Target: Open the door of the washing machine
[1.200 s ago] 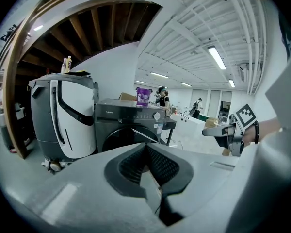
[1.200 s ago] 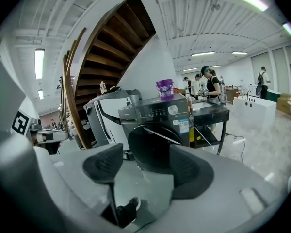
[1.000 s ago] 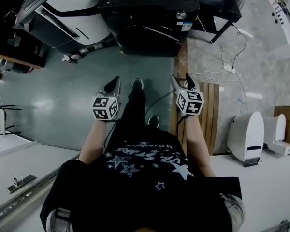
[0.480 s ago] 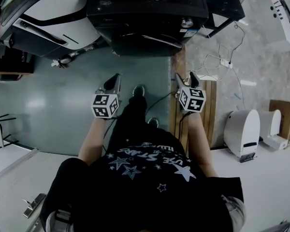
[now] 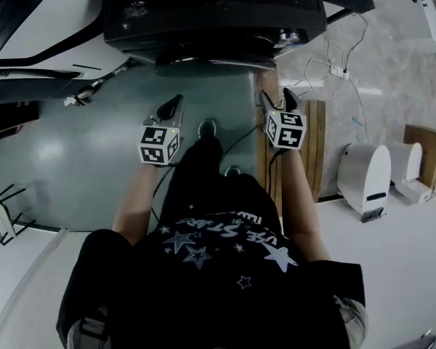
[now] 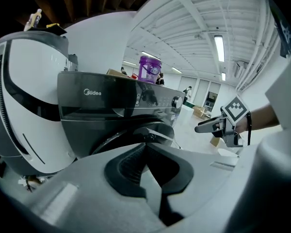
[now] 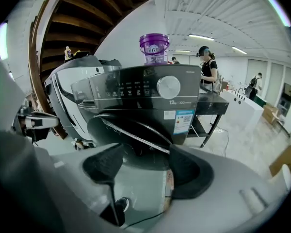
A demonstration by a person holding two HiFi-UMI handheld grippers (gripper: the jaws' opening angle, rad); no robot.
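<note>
Facing dark washing machine (image 5: 211, 13) on floor, round door (image 7: 131, 130) on its front looking closed, purple bucket (image 7: 154, 47) on top. Holding left claw (image 5: 176, 102) pinched together, empty. Holding right claw (image 5: 276, 97) spread apart, empty. Both aimed at door, touching nothing.

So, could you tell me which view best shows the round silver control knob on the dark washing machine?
The right gripper view: the round silver control knob faces the camera, large and clear. The left gripper view shows it small and side-on; the head view only glimpses it from above.
</note>
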